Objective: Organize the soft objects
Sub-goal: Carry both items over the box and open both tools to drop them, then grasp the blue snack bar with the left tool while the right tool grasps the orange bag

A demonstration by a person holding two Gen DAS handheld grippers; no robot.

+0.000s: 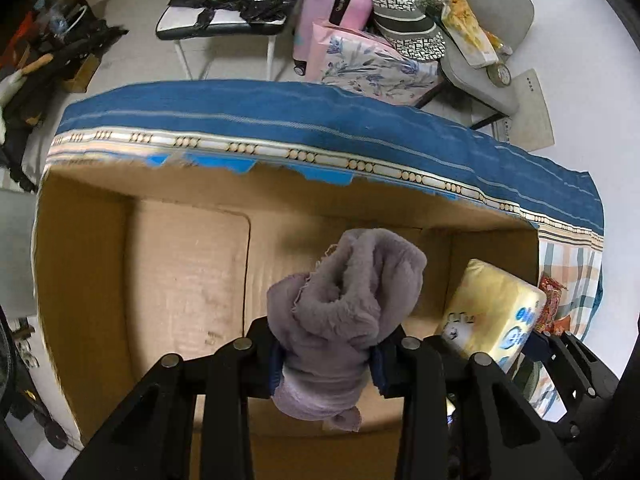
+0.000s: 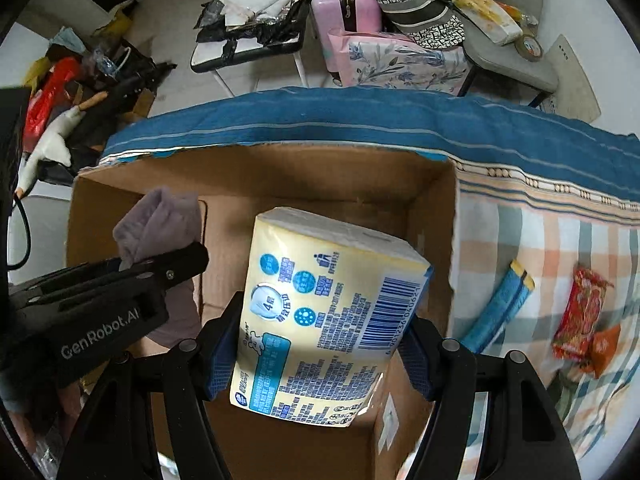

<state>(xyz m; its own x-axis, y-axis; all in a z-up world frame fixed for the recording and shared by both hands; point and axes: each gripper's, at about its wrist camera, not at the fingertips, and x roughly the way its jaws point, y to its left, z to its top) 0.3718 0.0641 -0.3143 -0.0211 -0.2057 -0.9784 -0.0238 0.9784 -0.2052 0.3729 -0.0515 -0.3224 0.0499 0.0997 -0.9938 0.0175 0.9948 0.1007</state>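
My left gripper (image 1: 326, 364) is shut on a bunched lilac fleece cloth (image 1: 344, 304) and holds it over the open cardboard box (image 1: 80, 280). It also shows in the right wrist view (image 2: 160, 224), pinched by the left gripper (image 2: 132, 268). My right gripper (image 2: 316, 352) is shut on a yellow tissue pack (image 2: 332, 312) with blue print and a barcode, held above the box (image 2: 328, 184) near its right wall. The pack shows in the left wrist view (image 1: 492, 312) at the box's right side. The box bottom looks bare.
The box sits on a bed with a blue-bordered plaid sheet (image 2: 560, 232). On the sheet right of the box lie a blue-yellow tube-like packet (image 2: 500, 304) and red snack packets (image 2: 580, 316). Beyond the bed stand a pink suitcase (image 1: 336, 4), cluttered chairs and floor clutter.
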